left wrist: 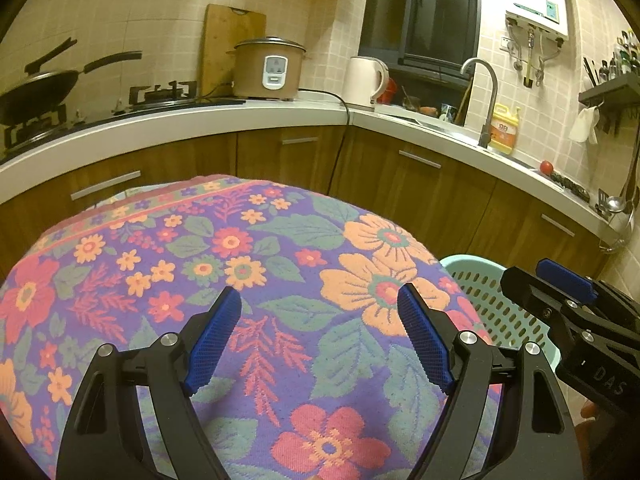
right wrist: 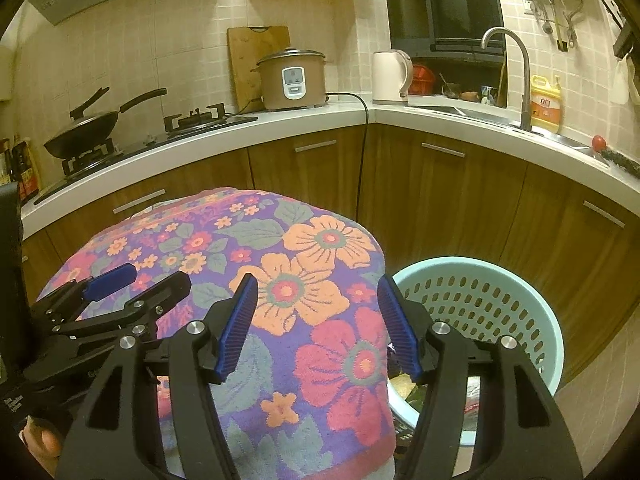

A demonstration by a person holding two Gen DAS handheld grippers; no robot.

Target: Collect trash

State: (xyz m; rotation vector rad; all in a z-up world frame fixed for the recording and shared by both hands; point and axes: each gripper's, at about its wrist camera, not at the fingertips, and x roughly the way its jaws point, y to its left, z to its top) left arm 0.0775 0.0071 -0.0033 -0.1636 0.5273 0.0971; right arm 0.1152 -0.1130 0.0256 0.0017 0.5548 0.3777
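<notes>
Trash lies in the basket on the floor, just right of the floral cloth. Left gripper and right gripper hover over the cloth, jaws wide, holding nothing.

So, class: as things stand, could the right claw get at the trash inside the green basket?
Probably yes. The right claw hangs open beside the green basket, whose mouth is uncovered on that side; only the floral cloth edge overlaps its near rim.
</notes>
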